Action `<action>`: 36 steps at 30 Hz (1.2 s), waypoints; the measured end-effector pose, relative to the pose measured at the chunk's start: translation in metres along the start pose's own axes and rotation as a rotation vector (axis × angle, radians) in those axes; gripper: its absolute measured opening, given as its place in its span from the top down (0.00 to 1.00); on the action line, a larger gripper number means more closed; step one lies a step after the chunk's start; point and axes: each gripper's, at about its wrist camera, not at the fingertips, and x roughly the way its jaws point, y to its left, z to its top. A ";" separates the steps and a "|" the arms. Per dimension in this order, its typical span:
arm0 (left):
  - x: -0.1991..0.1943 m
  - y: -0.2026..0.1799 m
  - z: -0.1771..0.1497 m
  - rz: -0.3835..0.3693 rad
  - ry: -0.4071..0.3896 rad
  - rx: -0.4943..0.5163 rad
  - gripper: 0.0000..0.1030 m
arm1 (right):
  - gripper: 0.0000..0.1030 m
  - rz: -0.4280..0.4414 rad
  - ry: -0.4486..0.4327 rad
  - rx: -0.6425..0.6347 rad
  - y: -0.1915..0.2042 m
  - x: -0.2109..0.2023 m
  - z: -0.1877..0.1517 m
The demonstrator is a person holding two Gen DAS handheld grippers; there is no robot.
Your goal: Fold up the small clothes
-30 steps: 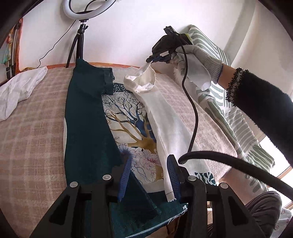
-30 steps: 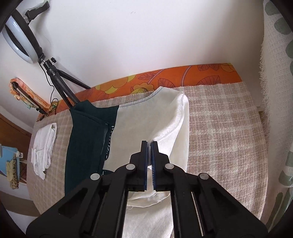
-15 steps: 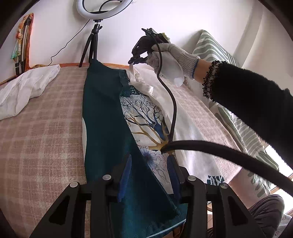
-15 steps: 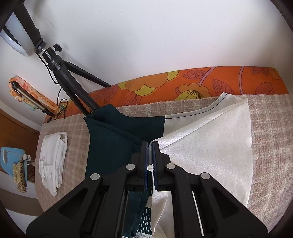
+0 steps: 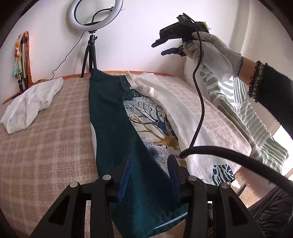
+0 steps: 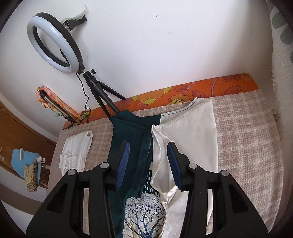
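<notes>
A small garment lies lengthwise on the checked bedcover [image 5: 45, 146]. Its dark teal side [image 5: 113, 124] is folded over on the left, its white side [image 5: 183, 117] over on the right, and a tree print [image 5: 153, 124] shows between them. My left gripper [image 5: 149, 175] is open and empty, low over the garment's near hem. My right gripper [image 6: 149, 163] is open and empty above the far end of the garment [image 6: 190, 131]; in the left wrist view it [image 5: 161, 47] hangs high above the bed in a gloved hand.
A crumpled white cloth [image 5: 31, 104] lies at the left of the bed. A ring light on a tripod [image 5: 93, 16] stands at the far edge by the wall. A green striped throw [image 5: 243, 113] hangs at the right. A black cable [image 5: 199, 102] crosses the garment.
My right gripper opened and let go of the white edge, which now lies folded on the garment, then rose up. My left gripper stayed open over the near hem.
</notes>
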 end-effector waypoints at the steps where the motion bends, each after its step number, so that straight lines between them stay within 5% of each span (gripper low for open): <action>1: -0.002 -0.002 -0.001 0.016 0.002 0.026 0.59 | 0.56 -0.007 -0.014 -0.011 -0.001 -0.018 -0.005; 7: -0.023 0.001 -0.012 0.070 0.015 0.124 0.59 | 0.56 -0.045 -0.059 -0.027 -0.005 -0.102 -0.063; 13: -0.037 0.011 -0.031 0.142 0.054 0.259 0.55 | 0.56 -0.118 -0.007 -0.064 -0.022 -0.140 -0.177; 22: -0.017 0.051 -0.048 -0.046 0.203 -0.055 0.55 | 0.56 -0.123 0.185 -0.021 -0.056 -0.115 -0.310; 30: -0.004 0.062 -0.059 -0.145 0.252 -0.223 0.55 | 0.47 -0.043 0.233 0.036 -0.075 -0.113 -0.338; 36: -0.002 0.059 -0.056 -0.161 0.252 -0.226 0.58 | 0.48 -0.026 0.274 0.036 -0.075 -0.104 -0.350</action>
